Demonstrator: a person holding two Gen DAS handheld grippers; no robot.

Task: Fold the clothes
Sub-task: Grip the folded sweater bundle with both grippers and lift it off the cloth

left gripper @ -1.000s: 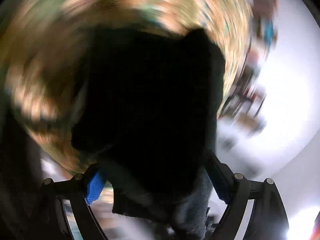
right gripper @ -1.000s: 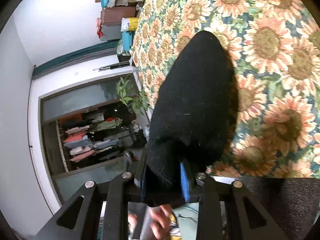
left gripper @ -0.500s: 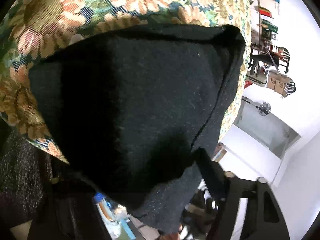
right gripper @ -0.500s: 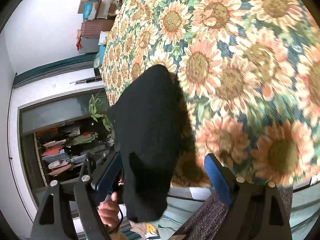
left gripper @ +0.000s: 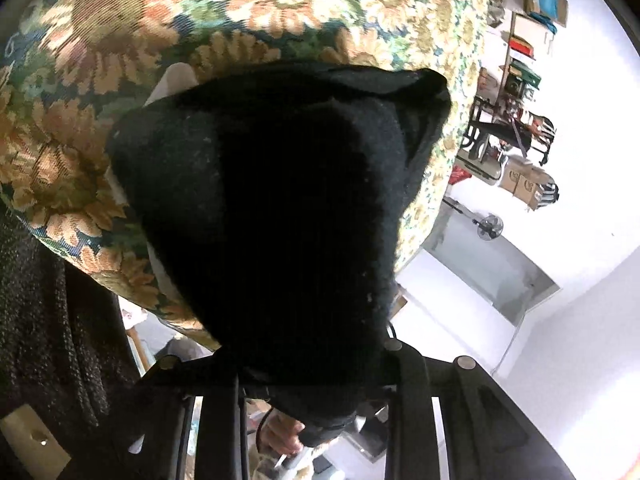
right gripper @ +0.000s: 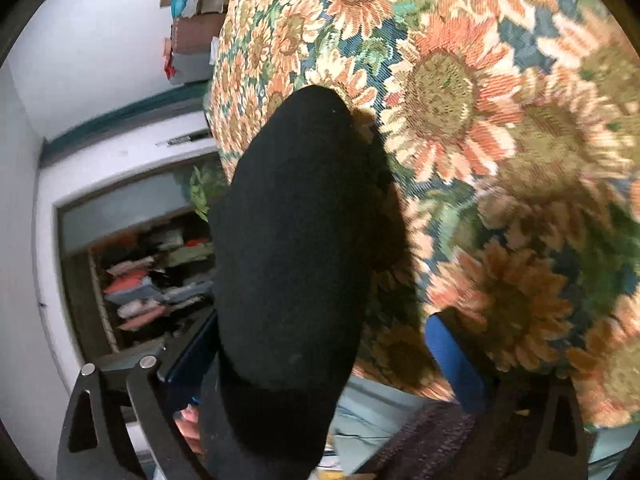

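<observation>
A black knit garment (left gripper: 280, 200) lies bunched at the edge of the sunflower-print table (left gripper: 120, 20) and fills the middle of the left wrist view. My left gripper (left gripper: 312, 364) is closing on the garment's near end; the cloth narrows between its dark fingers (left gripper: 404, 400) and hides the pads. In the right wrist view a rounded fold of the black garment (right gripper: 292, 260) hangs over the table edge. My right gripper (right gripper: 320, 328) is opening wide. The fold rests against the left blue pad (right gripper: 192, 356) and stands apart from the right blue pad (right gripper: 452, 360).
Something white (left gripper: 172, 76) pokes out under the garment. A person's hand (left gripper: 280, 436) and a dark knit sleeve (left gripper: 40, 320) are close below. Shelves of folded clothes (right gripper: 148, 280) and stacked boxes (right gripper: 192, 20) stand beyond the table (right gripper: 480, 80).
The right jaws let go of the black fold and spread wide while the gripper sank toward the table. The left jaws drew in around the garment's near end.
</observation>
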